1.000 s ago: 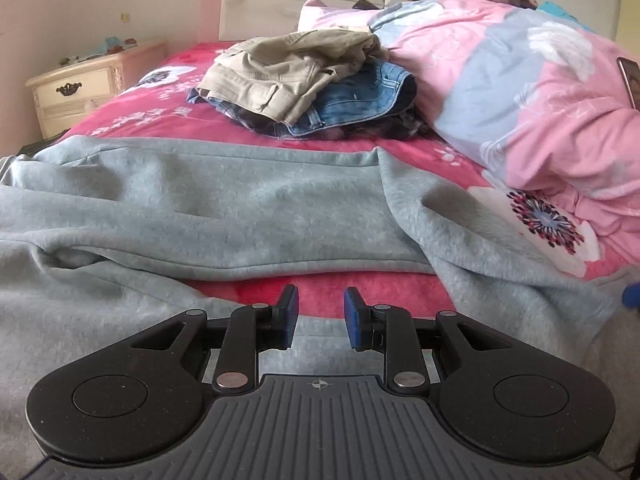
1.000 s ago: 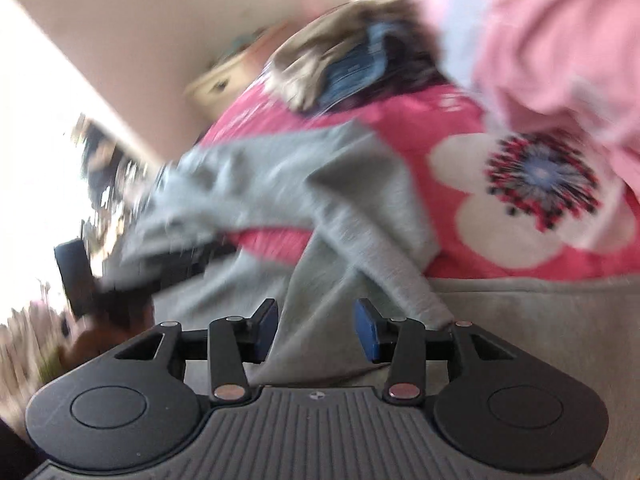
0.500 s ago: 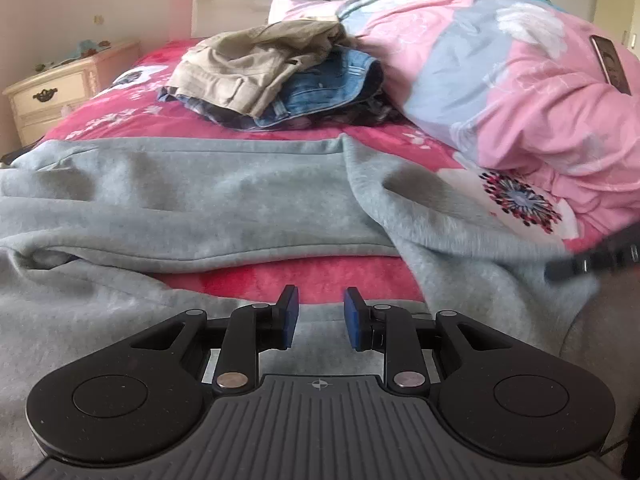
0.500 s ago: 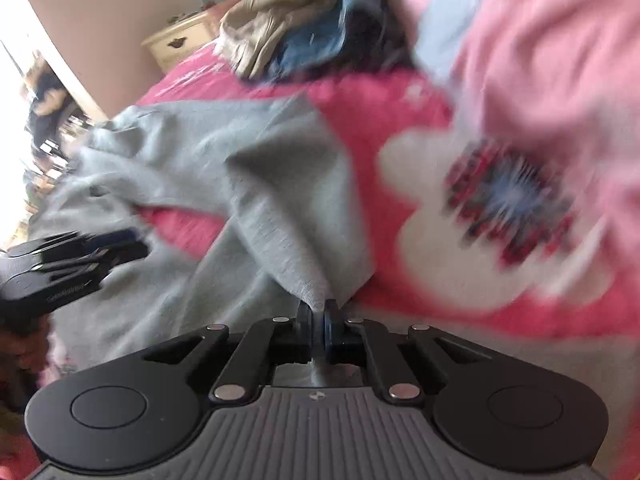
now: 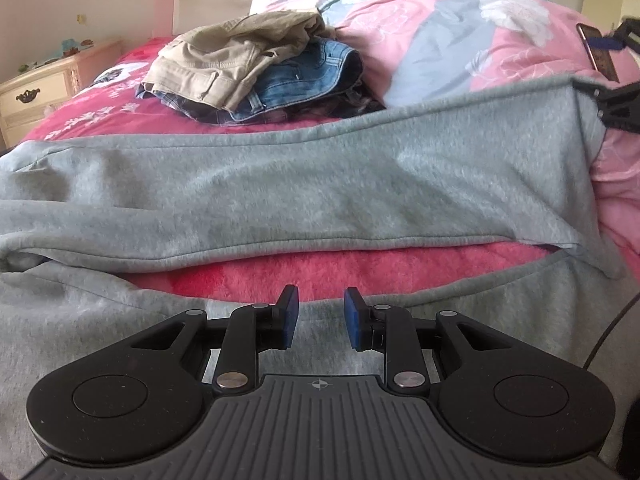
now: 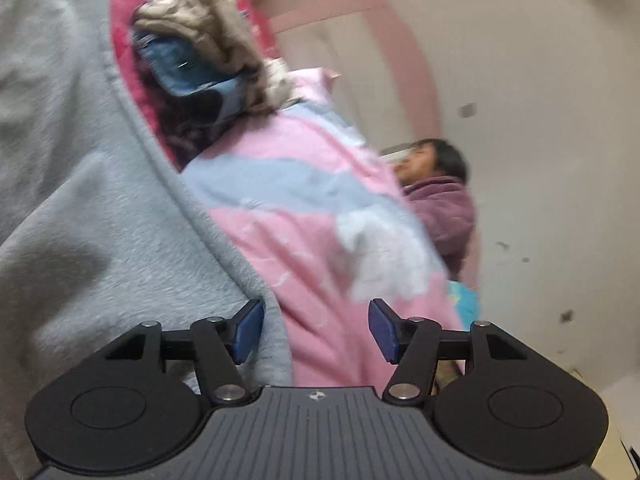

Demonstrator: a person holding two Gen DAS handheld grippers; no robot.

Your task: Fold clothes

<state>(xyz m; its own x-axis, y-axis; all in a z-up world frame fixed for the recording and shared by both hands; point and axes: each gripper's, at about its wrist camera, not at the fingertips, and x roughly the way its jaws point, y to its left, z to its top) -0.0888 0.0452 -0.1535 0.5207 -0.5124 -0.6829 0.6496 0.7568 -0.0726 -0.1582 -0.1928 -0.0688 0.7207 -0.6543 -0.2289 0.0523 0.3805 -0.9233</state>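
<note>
1. Since half a second earlier, the right hand-held gripper (image 6: 316, 330) had released the grey sweatpants (image 5: 280, 184) and spread wide, tilted beside the pink quilt (image 6: 304, 216).
2. Left hand-held gripper (image 5: 318, 316) hovered narrowly parted, empty, above the sweatpants lying across the bed (image 5: 360, 268).
3. Folded clothes (image 5: 248, 68) sat behind.

Black, ribbed-backed left gripper (image 5: 318, 316) and right gripper (image 6: 316, 330): blue pads (image 5: 290, 316), silver pivot screws (image 5: 231, 380) at 6 o'clock.
</note>
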